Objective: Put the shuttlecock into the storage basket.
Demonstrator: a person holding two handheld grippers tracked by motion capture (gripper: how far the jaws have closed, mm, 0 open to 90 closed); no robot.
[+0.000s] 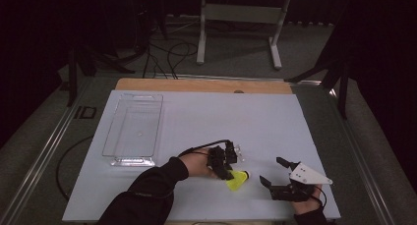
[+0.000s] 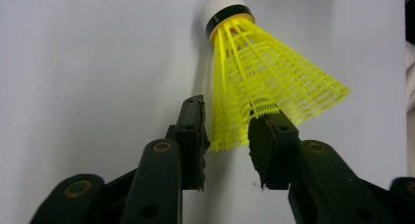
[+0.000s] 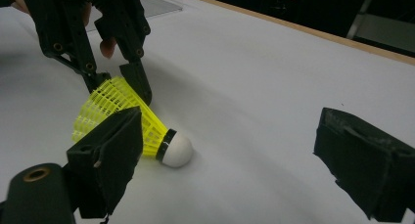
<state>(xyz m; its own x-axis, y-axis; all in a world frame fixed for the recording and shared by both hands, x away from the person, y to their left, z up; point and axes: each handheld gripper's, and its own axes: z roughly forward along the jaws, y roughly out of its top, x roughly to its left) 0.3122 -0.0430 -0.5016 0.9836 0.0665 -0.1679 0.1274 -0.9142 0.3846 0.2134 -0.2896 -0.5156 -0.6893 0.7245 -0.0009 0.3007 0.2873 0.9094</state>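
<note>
- Yellow shuttlecock point(image 1: 237, 180) lies on its side on the white board point(image 1: 206, 117), near the front edge, right of centre; its white cork point(image 3: 177, 150) points away from the left gripper.
- Left gripper point(image 2: 226, 131) comes at the open skirt end. Its jaws sit either side of the mesh rim, one touching it, with a gap still between them — closing in, not clamped. The skirt likely offers the easier hold, being wide and springy.
- Right gripper point(image 1: 274, 172) rests near the front right corner, jaws wide apart, holding nothing, and stands clear of the shuttlecock; probably waiting its turn.
- Clear plastic tray point(image 1: 133, 129) sits toward the left edge, nothing in it; a likely destination, judging by the layout.
- Risk: the thin mesh could buckle if squeezed hard.
</note>
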